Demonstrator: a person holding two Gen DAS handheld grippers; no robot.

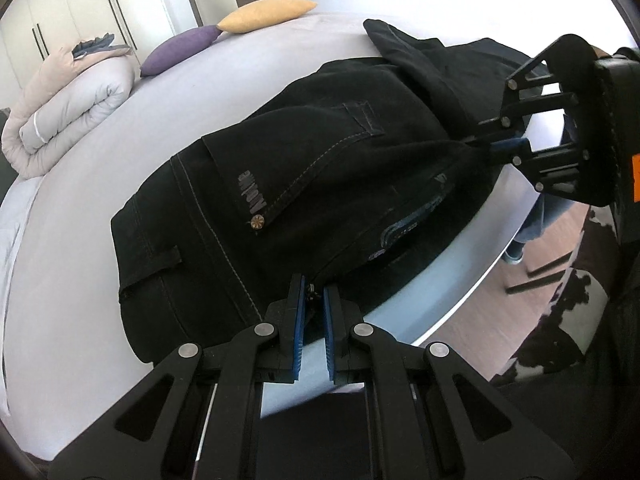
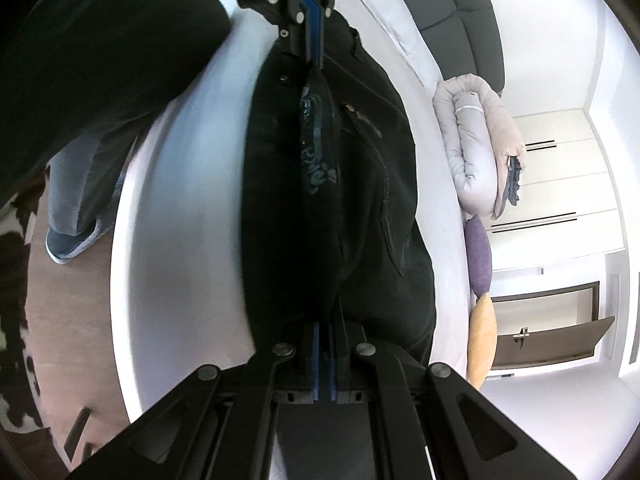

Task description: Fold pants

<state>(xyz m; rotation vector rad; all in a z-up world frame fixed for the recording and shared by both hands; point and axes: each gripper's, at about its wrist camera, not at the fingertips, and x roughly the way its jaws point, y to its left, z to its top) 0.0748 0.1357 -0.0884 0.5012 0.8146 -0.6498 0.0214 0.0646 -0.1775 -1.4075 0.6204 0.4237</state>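
Black jeans (image 1: 304,184) lie on a pale lavender bed (image 1: 80,248), waist end near the bed's edge, back pockets up, legs folded over at the far end. My left gripper (image 1: 314,292) is shut on the jeans' waistband edge; it also shows at the top of the right wrist view (image 2: 314,60). My right gripper (image 2: 325,326) is shut on the waistband at the other end (image 2: 320,200); in the left wrist view it appears at the right (image 1: 480,144), pinching a raised fold. The waistband is stretched taut between the two grippers.
A rolled duvet (image 1: 68,112) sits at the bed's far left, with a purple pillow (image 1: 180,50) and an orange pillow (image 1: 268,14) behind. Wardrobe doors (image 1: 80,8) stand beyond. The bed's edge (image 1: 460,308) drops to a wooden floor; the person's leg and shoe (image 2: 72,240) stand beside it.
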